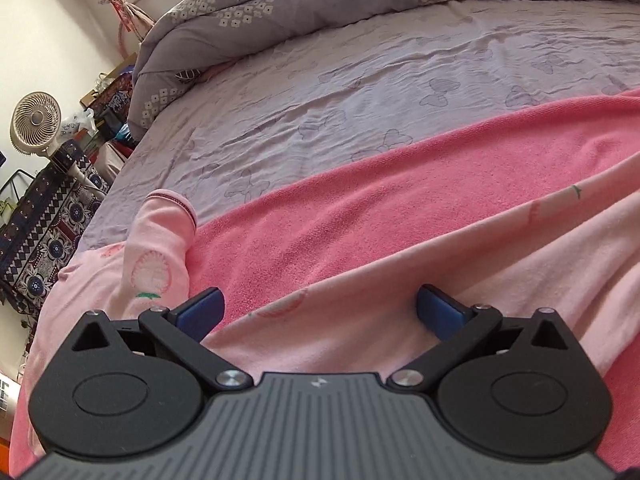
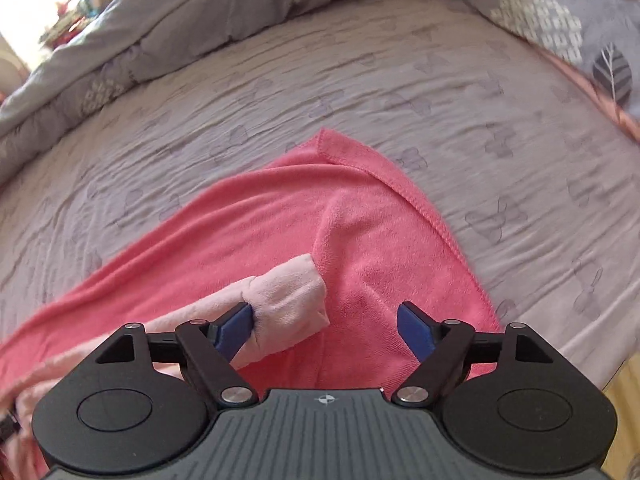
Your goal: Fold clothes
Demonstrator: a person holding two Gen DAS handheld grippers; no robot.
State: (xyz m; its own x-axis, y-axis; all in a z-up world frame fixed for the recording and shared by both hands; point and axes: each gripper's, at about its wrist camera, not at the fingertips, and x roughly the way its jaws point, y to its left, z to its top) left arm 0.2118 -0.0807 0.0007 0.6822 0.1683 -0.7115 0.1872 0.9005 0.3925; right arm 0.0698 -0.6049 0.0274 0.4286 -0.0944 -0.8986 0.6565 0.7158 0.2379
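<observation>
Over pink garment (image 1: 360, 280): left gripper (image 1: 320, 312), right gripper (image 2: 325, 326) level, both spread.

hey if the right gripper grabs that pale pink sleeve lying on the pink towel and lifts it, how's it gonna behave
The pale pink sleeve is probably floppy: it lies in soft rumpled folds, so it should droop from the pinch. It looks like thin knit, likely light. The pink towel beneath looks fuzzy and may cling or drag along. The right gripper stands open around it.
</observation>
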